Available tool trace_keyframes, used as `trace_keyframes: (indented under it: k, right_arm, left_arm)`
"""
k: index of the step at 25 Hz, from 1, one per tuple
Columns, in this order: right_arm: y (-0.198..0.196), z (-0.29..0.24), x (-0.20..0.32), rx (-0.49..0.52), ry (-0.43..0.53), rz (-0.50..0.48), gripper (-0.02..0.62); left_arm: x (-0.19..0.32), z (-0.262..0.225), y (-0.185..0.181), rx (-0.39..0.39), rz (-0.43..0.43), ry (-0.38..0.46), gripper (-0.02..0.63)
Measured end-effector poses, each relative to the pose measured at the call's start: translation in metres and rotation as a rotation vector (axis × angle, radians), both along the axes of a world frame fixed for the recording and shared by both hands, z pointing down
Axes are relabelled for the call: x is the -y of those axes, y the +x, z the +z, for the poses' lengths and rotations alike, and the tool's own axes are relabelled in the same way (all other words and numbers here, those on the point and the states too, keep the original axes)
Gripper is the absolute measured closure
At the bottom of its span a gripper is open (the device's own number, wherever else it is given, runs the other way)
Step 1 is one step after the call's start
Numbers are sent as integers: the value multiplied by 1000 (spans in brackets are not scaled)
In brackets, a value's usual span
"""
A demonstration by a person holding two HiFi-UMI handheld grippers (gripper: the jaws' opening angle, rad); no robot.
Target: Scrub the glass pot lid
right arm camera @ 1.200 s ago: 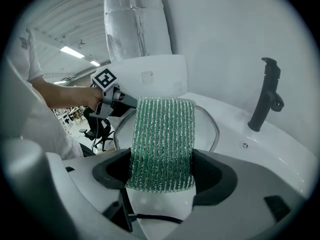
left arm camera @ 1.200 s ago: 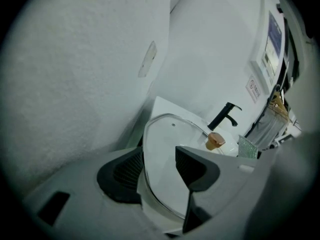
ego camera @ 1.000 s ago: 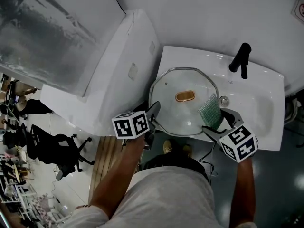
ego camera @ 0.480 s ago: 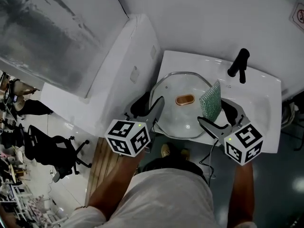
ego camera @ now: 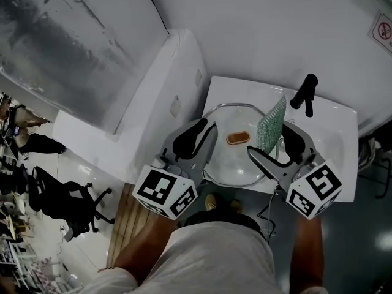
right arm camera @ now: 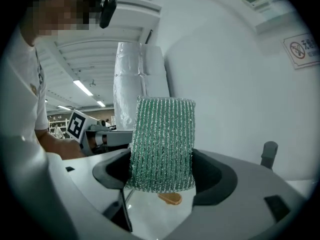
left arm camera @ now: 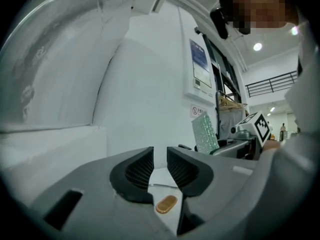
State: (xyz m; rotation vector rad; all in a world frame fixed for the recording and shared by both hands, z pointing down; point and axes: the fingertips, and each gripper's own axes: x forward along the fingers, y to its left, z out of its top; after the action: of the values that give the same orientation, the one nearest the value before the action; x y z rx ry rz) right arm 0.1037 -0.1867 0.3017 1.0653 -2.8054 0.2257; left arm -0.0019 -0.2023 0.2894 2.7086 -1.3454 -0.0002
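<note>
The round glass pot lid (ego camera: 236,155) with an amber knob (ego camera: 238,138) lies in the white sink (ego camera: 334,133). My left gripper (ego camera: 199,135) hangs above the lid's left rim. Its jaws have just been closing and stand a narrow gap apart (left arm camera: 160,166), with nothing between them. My right gripper (ego camera: 277,144) is raised over the lid's right side, shut on a green mesh scrubbing sponge (ego camera: 271,126) that stands upright (right arm camera: 162,141). The sponge is clear of the glass. The knob shows below the jaws in both gripper views (left arm camera: 166,204) (right arm camera: 170,198).
A black faucet (ego camera: 304,94) stands at the sink's back edge. A large white slanted cabinet (ego camera: 153,97) adjoins the sink on the left. A wall sign (ego camera: 383,26) hangs at top right. An office chair (ego camera: 67,201) stands on the floor far left.
Both grippers have risen toward the camera, away from the lid. The left jaws, wide apart by the lid's rim before, now stand close together. The sponge has lifted off the glass.
</note>
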Motion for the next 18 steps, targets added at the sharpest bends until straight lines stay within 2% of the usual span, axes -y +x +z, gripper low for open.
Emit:
trace_keyframes:
  k: [6,11,18]
  right_arm:
    - [-18,-26,-6,76,116,-21,247]
    - [-25,-41,-10,129,177,-8,247]
    - [-28,-53,-7,184,224,40,247]
  left_arm:
    - [-8,-23,9,-14,52,107,564]
    - [-12,-32,10,-25,68,149,589]
    - [-18,-40,12,-23,106,192,591]
